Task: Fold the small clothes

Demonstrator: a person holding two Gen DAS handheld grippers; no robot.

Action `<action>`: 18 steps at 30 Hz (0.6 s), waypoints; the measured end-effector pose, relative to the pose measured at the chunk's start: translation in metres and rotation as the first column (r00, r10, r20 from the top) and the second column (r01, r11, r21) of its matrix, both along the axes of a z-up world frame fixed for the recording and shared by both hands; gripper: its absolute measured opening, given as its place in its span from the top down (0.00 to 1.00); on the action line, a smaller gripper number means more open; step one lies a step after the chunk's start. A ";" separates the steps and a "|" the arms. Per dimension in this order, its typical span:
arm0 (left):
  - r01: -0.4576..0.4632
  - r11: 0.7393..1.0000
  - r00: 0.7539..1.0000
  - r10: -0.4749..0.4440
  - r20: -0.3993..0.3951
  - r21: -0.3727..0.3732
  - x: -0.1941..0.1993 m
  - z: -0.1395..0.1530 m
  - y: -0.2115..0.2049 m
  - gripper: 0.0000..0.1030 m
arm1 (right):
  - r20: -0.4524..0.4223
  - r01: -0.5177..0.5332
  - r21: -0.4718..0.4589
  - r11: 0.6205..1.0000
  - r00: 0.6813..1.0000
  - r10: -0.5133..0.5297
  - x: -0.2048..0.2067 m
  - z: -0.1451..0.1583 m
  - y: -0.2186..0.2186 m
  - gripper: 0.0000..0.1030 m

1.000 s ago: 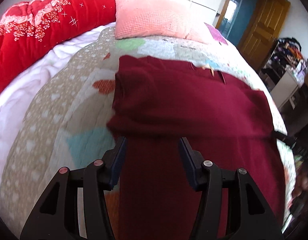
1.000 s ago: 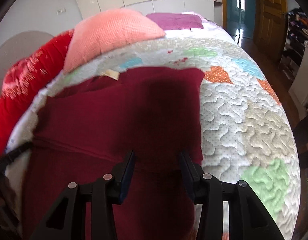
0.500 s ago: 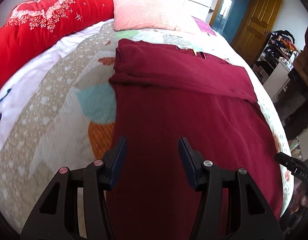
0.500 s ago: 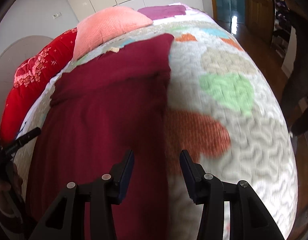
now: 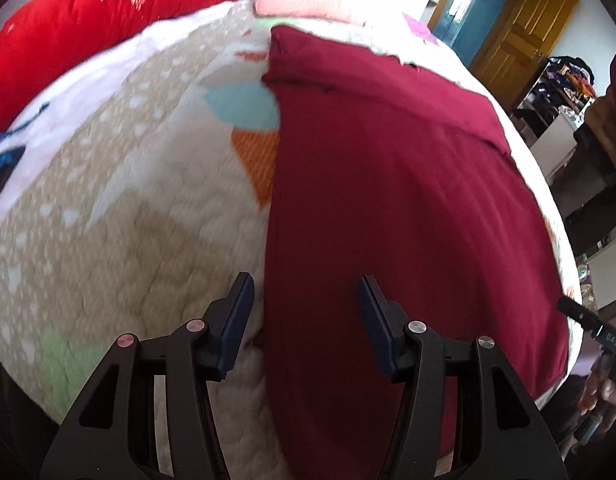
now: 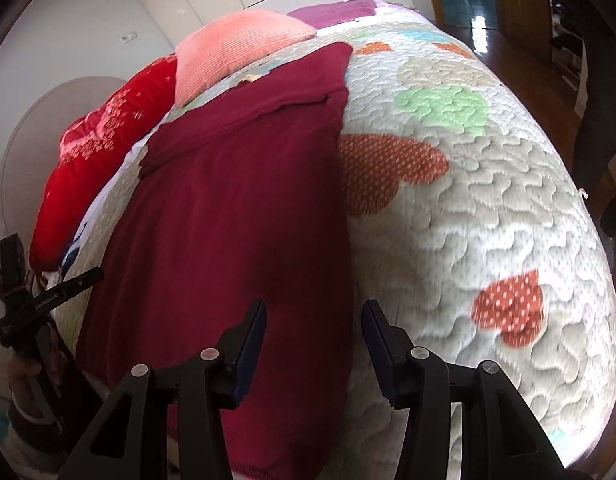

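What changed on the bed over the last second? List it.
Both views pulled back from the garment's folded far end toward its near end and out to its sides: the left hand-held gripper now straddles one long edge, the right hand-held gripper the other. The right jaws have just been opening; neither grips the cloth. Garment, pillow and quilt stayed put.

"das", perhaps, on right gripper (image 5: 609, 338) body, blurred

Place: I'm in a home bedroom.
Signs: I see a quilted bed (image 6: 487, 216), pink pillow (image 6: 236, 48), wooden door (image 5: 519, 40).
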State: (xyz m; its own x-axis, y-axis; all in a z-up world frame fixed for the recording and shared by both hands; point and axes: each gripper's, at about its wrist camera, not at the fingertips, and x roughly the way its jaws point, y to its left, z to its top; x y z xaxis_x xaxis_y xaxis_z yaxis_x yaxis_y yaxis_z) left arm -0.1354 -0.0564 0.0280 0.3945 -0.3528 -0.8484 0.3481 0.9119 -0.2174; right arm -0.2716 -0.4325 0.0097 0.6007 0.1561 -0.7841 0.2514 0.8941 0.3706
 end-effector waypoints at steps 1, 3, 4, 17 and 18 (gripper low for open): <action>0.000 1.000 1.000 0.000 0.005 0.002 -0.003 0.000 0.001 0.48 | 0.001 -0.004 0.002 1.000 1.000 0.004 -0.003 -0.001 0.000 0.54; 0.010 1.000 1.000 -0.010 0.010 -0.001 -0.009 0.001 0.001 0.43 | -0.001 0.001 0.013 1.000 1.000 -0.001 -0.006 -0.001 -0.001 0.54; 0.014 1.000 1.000 -0.014 0.005 -0.010 -0.011 0.002 0.000 0.39 | -0.005 0.002 0.020 1.000 1.000 -0.002 -0.009 -0.001 -0.001 0.54; -0.012 1.000 1.000 0.012 -0.008 0.029 -0.025 0.007 0.004 0.39 | 0.046 -0.013 0.041 0.999 0.999 0.012 -0.035 -0.007 -0.005 0.52; -0.009 1.000 1.000 0.009 -0.010 0.029 -0.026 0.007 0.003 0.39 | 0.045 -0.014 0.043 0.999 0.999 0.012 -0.034 -0.007 -0.004 0.51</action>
